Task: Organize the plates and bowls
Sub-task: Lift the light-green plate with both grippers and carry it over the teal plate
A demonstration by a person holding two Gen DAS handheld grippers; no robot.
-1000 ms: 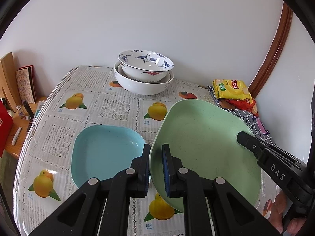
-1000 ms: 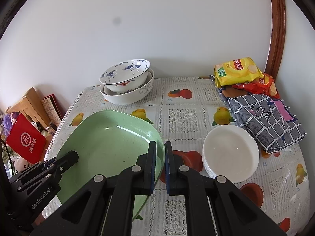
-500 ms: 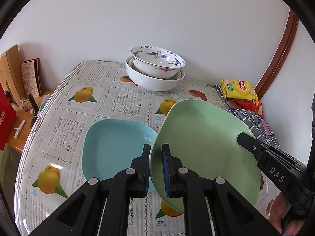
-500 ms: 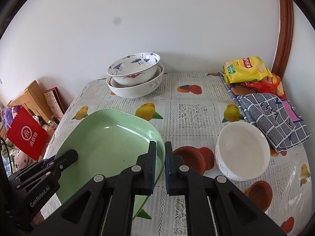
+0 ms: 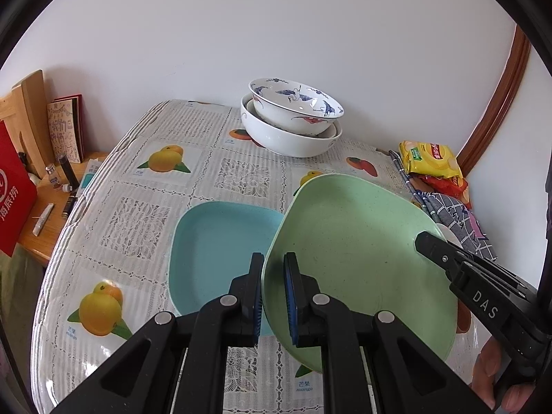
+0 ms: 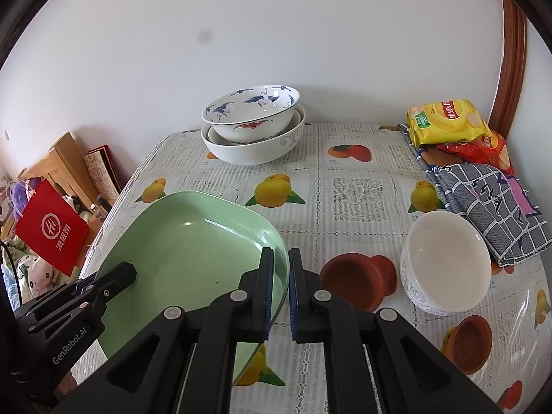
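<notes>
A green plate point(image 5: 358, 258) hangs above the table, held by both grippers at opposite rims. My left gripper point(image 5: 274, 269) is shut on its left rim, and my right gripper point(image 6: 281, 265) is shut on its right rim. The green plate point(image 6: 193, 255) tilts over a blue plate point(image 5: 220, 248) that lies flat on the tablecloth, partly covered by it. Two bowls point(image 5: 293, 117) sit nested at the back by the wall, a crane-patterned one inside a plain white one. A small white bowl point(image 6: 448, 262) stands at the right of the table.
Snack bags point(image 6: 445, 120) and a folded checked cloth point(image 6: 490, 203) lie along the table's right edge. A low wooden shelf with a red bag point(image 6: 51, 231), books and small items stands left of the table point(image 5: 151, 207). A white wall backs the table.
Both grippers have carried the green plate a little lower and towards the left of the table, so it now overlaps more of the blue plate. The grips have not changed.
</notes>
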